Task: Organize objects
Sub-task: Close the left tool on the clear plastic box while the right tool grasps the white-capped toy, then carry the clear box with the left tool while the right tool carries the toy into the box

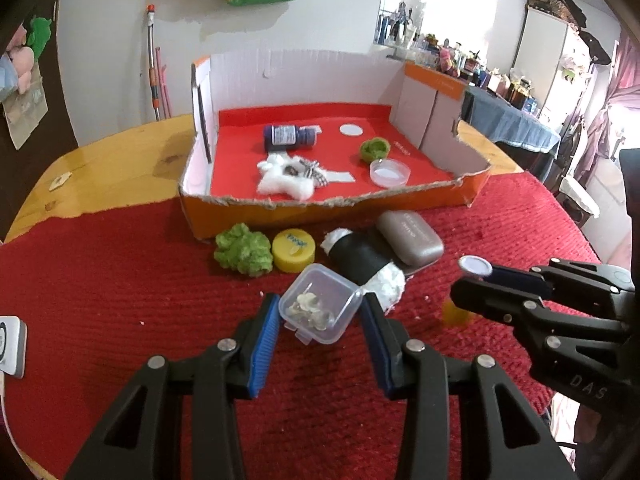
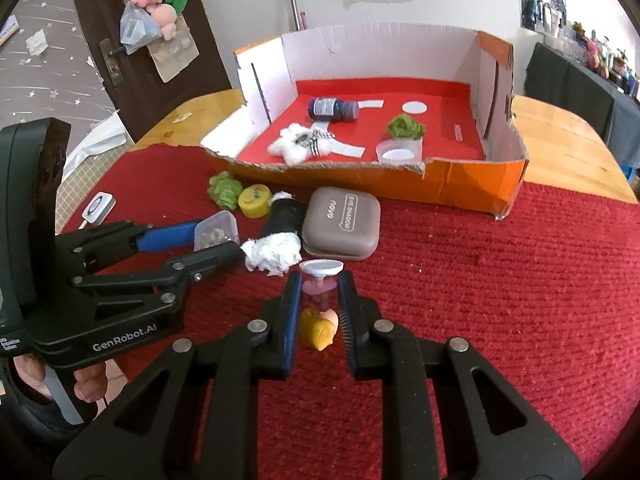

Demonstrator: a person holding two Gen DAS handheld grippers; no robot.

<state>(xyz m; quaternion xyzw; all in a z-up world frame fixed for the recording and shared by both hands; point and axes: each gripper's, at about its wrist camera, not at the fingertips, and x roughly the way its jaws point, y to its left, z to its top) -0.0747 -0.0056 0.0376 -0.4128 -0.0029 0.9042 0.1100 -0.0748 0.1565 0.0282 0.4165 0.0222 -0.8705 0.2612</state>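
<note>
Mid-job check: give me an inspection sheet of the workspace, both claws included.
Surface: red cloth over wooden table.
Job's things: cardboard box holds blue bottle, white plush, green tuft, lids.
Clutter: green tuft, yellow cap, grey case, black roll outside the box.
Claws: left claw shut on clear container; right claw shut on small figurine.
Cables: nothing seen.
Surroundings: door, cluttered shelves.
</note>
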